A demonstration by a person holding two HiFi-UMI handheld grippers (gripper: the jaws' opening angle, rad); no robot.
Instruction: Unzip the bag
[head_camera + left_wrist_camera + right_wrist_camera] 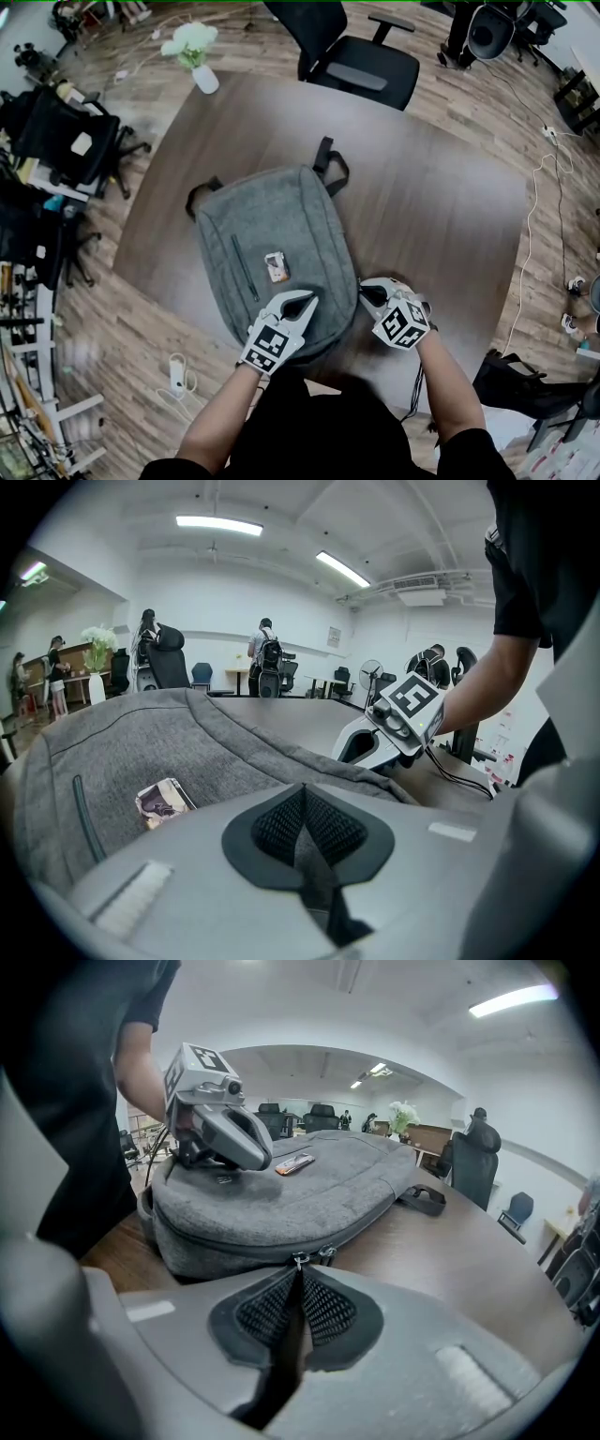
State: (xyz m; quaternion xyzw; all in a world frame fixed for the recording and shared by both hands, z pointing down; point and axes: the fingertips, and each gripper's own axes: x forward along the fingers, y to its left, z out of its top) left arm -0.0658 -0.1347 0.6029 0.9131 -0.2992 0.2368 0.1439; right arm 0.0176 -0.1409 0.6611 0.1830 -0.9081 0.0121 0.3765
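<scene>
A grey backpack lies flat on the brown table, with a small printed card on its top. My left gripper rests on the bag's near end, shut, with grey fabric pinched between its pads. My right gripper sits at the bag's near right corner. Its jaws are closed at the side zipper, on a metal zipper pull. A second pull hangs just beside it, free. The zipper line looks closed along the side.
The bag's black straps lie at its far end. A white vase with flowers stands at the table's far left. A black office chair is behind the table. A power strip lies on the floor at left.
</scene>
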